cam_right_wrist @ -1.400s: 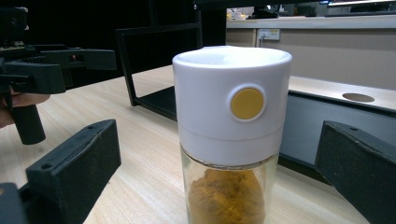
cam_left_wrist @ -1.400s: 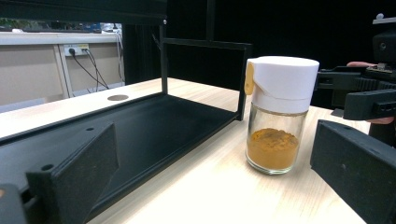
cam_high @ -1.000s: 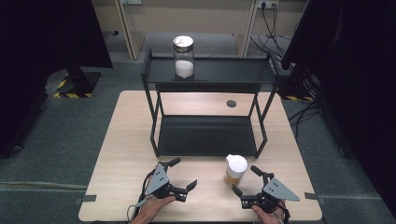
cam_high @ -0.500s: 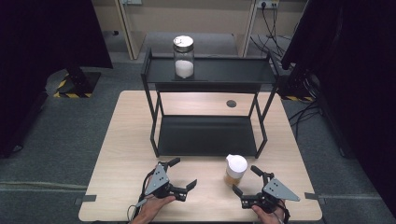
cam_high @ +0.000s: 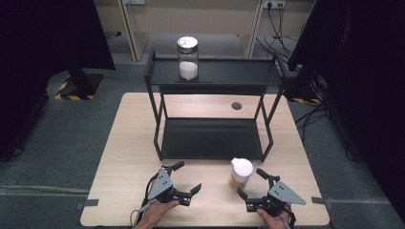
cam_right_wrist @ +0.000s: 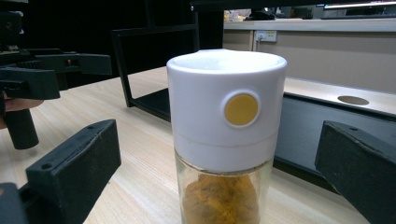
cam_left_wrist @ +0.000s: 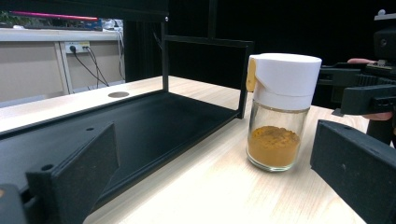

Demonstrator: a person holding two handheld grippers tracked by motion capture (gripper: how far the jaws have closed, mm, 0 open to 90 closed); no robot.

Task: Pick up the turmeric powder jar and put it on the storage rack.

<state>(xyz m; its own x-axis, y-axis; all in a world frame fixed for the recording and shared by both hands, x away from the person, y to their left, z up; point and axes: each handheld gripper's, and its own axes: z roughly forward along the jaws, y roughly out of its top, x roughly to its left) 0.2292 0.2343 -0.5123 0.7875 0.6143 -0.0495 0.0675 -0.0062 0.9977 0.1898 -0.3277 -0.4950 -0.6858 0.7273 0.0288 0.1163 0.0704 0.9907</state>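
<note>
Standing on the table point(cam_high: 129, 143) just in front of the black shelf rack point(cam_high: 212, 138), the spice jar point(cam_high: 240, 174) is the thing in hand — a small glass body part-filled with orange-brown powder under a tall white plastic cap with a yellow button on its side. The right claw point(cam_high: 253, 183) rests on the table with its jaws spread wide; in the right gripper view the spice jar point(cam_right_wrist: 226, 140) stands upright between the two black jaws, close in, with a gap on either side, so nothing is gripped yet. The left claw point(cam_high: 187, 179) is likewise open and empty, lying well to the jar's left and pointed toward it. In the left gripper view the spice jar point(cam_left_wrist: 280, 112) shows off to the right, beyond its jaws. I judge the jar light, rigid and breakable — smooth glass that could slip under a weak pinch and tip easily, being tall for its base. The cap looks the better place to take hold: wide, matt, straight-sided, though the yellow button is best kept clear of the pads. A grip low on the cap, or at the glass just under it, should keep the jar upright when lifted. On the rack's top shelf stands a larger glass jar point(cam_high: 187, 58) of white grains, well apart from all this.
</note>
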